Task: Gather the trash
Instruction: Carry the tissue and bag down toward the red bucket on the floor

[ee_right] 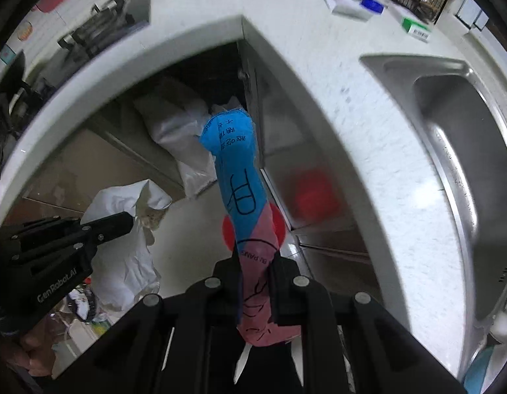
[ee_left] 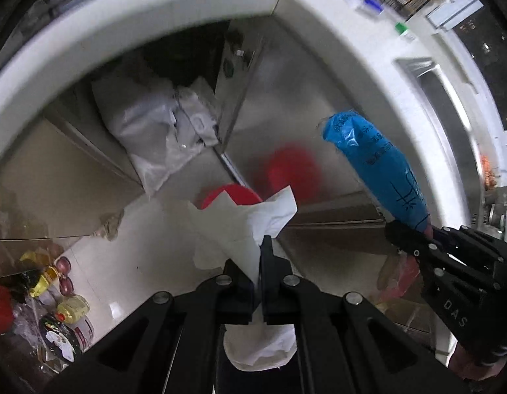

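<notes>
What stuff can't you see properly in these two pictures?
- Red round thing on the floor: both views, covered by the white tissue and the blue and pink wrapper.
- Open cupboard's back: right wrist view, too dark.
- Bottles on the floor: left wrist view, labels too small and blurred.

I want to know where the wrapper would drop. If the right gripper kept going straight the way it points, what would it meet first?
Most likely the round red bin on the floor: the right gripper, shut on the blue-and-pink plastic wrapper, points down at it. Depth is unclear.
</notes>
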A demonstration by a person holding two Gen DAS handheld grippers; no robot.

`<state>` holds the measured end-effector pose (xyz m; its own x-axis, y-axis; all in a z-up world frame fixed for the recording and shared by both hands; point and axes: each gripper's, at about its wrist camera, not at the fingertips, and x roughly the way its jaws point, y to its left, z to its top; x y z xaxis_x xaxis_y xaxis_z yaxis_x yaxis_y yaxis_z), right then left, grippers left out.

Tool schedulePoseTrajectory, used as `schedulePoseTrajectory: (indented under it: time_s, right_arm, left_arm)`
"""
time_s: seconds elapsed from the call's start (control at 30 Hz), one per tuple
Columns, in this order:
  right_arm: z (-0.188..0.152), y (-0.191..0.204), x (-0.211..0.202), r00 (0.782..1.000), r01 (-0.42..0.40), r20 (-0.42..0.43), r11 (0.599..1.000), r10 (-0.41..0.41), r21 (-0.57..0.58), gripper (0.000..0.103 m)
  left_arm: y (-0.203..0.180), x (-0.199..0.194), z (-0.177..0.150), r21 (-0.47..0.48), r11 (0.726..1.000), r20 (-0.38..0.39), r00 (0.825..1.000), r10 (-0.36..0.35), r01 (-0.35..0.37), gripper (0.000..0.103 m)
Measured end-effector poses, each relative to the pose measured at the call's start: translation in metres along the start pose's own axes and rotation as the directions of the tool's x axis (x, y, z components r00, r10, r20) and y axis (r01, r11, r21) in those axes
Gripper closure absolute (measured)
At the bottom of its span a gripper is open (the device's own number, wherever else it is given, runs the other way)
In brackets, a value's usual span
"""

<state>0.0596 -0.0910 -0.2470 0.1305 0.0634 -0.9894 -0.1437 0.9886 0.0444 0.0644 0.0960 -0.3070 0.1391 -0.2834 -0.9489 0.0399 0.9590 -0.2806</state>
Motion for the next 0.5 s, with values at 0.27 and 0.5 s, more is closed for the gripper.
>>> schedulePoseTrajectory:
  time_s: [0.27, 0.5]
  right_arm:
    - [0.009, -0.025, 0.126, 0.998, -0.007, -0.059, 1.000, 0.008, 0.023, 0.092]
    - [0.002, -0.057, 0.261, 0.993, -0.013, -0.115, 0.998, 0.019, 0.054, 0.092]
  left_arm:
    - [0.020, 0.118, 0.006, 0.034, 0.999, -0.052, 0.999, 0.003, -0.001, 0.101]
    - [0.041, 0.258, 0.003, 0.056, 0.998, -0.096, 0.995, -0.009, 0.015, 0.101]
